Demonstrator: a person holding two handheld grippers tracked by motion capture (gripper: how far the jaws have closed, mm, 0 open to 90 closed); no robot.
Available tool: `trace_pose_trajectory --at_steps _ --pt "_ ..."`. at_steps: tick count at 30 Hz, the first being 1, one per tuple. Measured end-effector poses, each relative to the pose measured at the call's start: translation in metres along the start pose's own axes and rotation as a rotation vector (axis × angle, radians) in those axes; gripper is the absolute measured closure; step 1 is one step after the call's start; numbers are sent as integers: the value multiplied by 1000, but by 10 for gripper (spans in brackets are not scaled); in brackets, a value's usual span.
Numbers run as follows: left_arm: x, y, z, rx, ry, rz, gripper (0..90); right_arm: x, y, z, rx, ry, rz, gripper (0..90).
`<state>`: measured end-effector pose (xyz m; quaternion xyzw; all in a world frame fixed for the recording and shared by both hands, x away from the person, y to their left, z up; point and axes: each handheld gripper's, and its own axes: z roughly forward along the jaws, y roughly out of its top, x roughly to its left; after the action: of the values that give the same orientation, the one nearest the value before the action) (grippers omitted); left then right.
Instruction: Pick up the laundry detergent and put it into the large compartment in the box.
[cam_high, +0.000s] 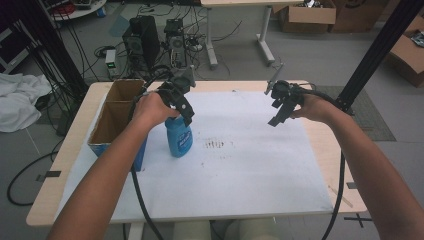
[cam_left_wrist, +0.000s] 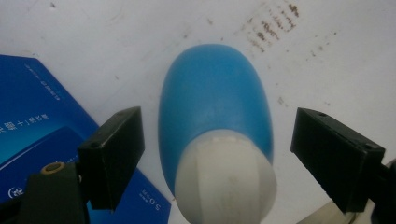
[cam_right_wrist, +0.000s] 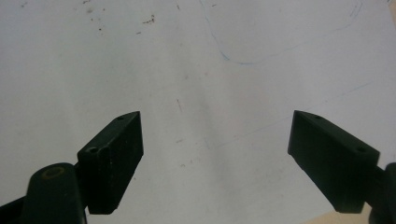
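At frame centre-left, our left hand-held gripper (cam_high: 181, 111) straddled the blue bottle (cam_left_wrist: 215, 105), jaws spread; our right hand-held gripper (cam_high: 280, 112) hung open, empty.

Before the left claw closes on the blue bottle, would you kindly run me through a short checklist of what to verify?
1. Left claw open, one jaw on each side of the blue bottle: ok.
2. Bottle centred between the jaws: ok, gaps on both sides.
3. Bottle upright on the white sheet: ok.
4. Open cardboard box close beside the bottle: ok, though contact cannot be told.
5. Right claw open, holding nothing, away from the bottle: ok.
6. White cap tight: cannot tell.
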<state>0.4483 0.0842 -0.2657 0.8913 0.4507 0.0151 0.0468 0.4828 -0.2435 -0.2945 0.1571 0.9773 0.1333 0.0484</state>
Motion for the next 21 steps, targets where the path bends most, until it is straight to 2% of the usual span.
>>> trace_pose_trajectory --at_steps 5,11,21 --pt "-1 -1 8 6 -13 -4 181 0 0 0 0 0 -1 183" --pt "-1 -3 14 19 -3 -3 180 1 0 0 2 -1 1 183" --pt "0 -5 22 16 -14 -23 197 2 2 1 3 0 -1 183"
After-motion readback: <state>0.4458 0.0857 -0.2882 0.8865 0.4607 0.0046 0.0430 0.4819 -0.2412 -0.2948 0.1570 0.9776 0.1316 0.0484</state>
